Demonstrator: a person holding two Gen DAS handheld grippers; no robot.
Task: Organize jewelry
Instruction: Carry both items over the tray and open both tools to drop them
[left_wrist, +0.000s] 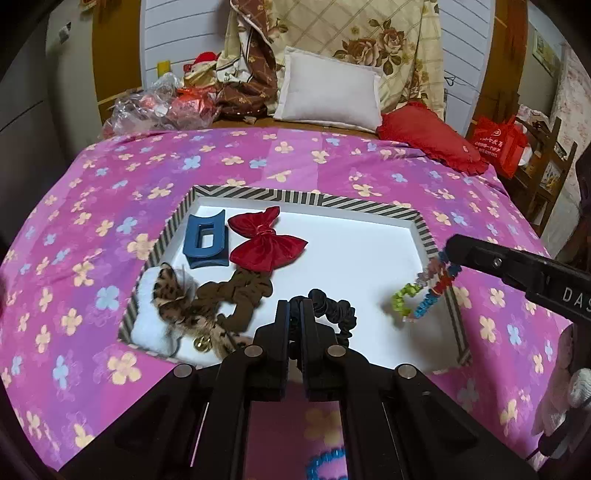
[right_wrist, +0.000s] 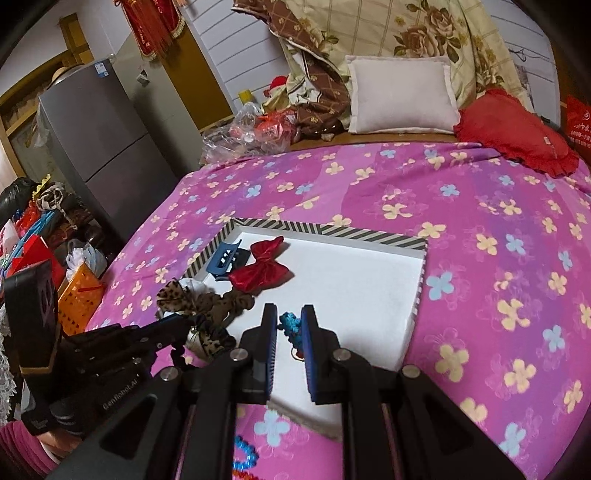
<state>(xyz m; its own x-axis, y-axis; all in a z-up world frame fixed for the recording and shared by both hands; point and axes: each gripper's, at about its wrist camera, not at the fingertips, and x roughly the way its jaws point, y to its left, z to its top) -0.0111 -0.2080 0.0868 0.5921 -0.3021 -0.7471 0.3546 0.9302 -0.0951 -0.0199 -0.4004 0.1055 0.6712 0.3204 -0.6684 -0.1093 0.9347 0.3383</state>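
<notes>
- Tray (left_wrist: 306, 197) in the left wrist view: shallow, white inside, with a black-and-white striped rim, lying on the pink flowered bedspread (left_wrist: 110, 206).
- Seven hair pieces are in or at it: one blue claw clip (left_wrist: 205, 240), one red bow (left_wrist: 263, 239), one brown scrunchie (left_wrist: 240, 291), one leopard-print bow (left_wrist: 181, 302) lying over one white fluffy piece (left_wrist: 151, 325), one dark scrunchie (left_wrist: 332, 308) and one multicoloured spiral band (left_wrist: 424, 295).
- The left gripper (left_wrist: 294, 314) has its two fingers drawn nearly together, with the near end of the dark scrunchie pinched in the slim gap.
- The right gripper (left_wrist: 452, 254) reaches in from the right; its tip holds the spiral band, which hangs over the tray's right rim with its green end on the white floor.
- A blue beaded band (left_wrist: 325, 461) lies on the bedspread below the gripper.
- Right wrist view: the same tray (right_wrist: 332, 229) holds the claw clip (right_wrist: 227, 260), red bow (right_wrist: 264, 267), brown scrunchie (right_wrist: 236, 302) and leopard-print bow (right_wrist: 177, 295), one of each.
- The right gripper (right_wrist: 289, 325) has a moderate gap between its fingers, and the blue stretch of the spiral band (right_wrist: 291, 326) sits between them; whether the pads press it I cannot tell here.
- The left gripper (right_wrist: 173, 328) shows at lower left, its finger ends hidden among the fabric pieces.
</notes>
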